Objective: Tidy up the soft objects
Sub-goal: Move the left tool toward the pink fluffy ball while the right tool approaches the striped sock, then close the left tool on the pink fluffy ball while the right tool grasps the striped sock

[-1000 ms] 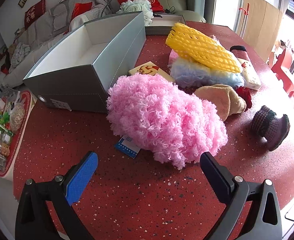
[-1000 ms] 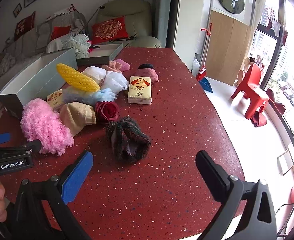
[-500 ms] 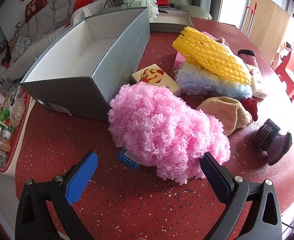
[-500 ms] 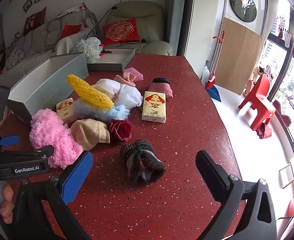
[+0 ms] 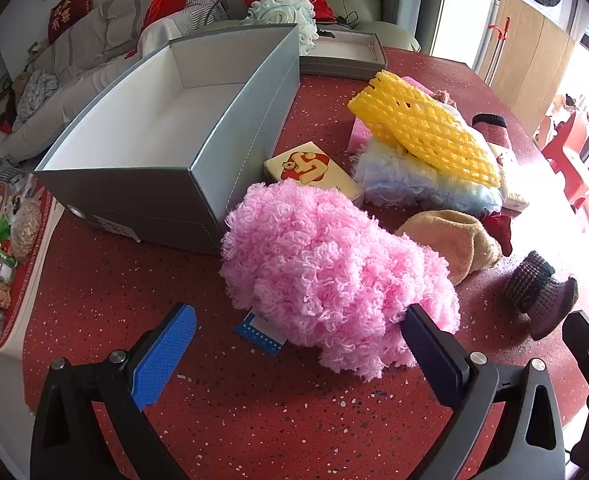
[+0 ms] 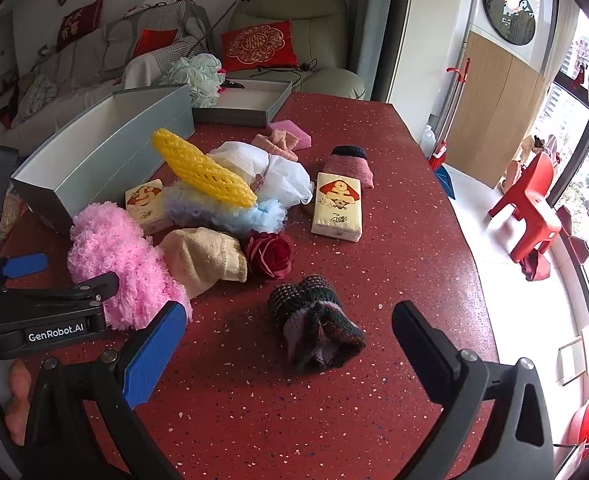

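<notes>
Fluff comes first: the pink fluffy ball [image 5: 334,268] lies on the red table [image 5: 134,288], just right of the near corner of the open gray box [image 5: 166,132]. It is long, not round. It runs from far left, by the box, to near right.

The left claw [image 5: 300,344] is spread wide and holds nothing. The pink ball lies right in front of it. The claw's right finger [image 5: 430,344] is at the ball's near end, and the blue left finger [image 5: 162,356] is well apart from it. I think this claw should slide a little to the right before it pinches.

The right claw [image 6: 290,344] is also spread wide and empty. It is nearer to the dark knit sock [image 6: 314,328]. Behind the pink ball lie a tan hat [image 6: 202,260] and a yellow foam net [image 6: 202,168].
</notes>
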### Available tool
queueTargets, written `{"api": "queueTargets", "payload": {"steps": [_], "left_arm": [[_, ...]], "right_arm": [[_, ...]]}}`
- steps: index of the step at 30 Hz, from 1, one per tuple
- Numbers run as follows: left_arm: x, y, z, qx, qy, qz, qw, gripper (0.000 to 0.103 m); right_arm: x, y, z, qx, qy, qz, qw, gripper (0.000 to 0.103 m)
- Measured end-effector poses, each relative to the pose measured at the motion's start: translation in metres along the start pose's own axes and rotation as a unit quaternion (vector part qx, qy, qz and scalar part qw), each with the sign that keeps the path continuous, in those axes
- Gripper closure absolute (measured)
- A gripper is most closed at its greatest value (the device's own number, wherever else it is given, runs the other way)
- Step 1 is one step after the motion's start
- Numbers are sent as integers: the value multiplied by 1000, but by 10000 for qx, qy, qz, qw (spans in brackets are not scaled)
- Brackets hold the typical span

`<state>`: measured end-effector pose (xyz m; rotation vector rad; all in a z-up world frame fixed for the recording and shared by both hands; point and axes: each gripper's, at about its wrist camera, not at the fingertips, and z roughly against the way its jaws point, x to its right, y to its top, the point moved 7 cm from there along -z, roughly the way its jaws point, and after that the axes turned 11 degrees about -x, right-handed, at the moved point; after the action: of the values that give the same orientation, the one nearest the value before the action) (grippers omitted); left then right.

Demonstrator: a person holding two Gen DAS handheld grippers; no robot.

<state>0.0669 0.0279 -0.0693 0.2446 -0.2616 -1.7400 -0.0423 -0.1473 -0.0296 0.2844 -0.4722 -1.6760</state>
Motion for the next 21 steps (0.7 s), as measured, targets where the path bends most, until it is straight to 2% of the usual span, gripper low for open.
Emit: {"api": "queueTargets", "payload": {"steps": [8,14,21], "left_arm": [[-4,-4,2,63,-452,-329,9984,0],[-11,2,-2,-269,-682,135,9972,0],[7,19,-3,-413,-750,651,9942,0]], "right_arm": [[15,4,-10,-160,194,-153,9996,0],[26,13,-16,-142,340,-273,9989,0],[17,16,-28,-201,293,67,9993,0]]}}
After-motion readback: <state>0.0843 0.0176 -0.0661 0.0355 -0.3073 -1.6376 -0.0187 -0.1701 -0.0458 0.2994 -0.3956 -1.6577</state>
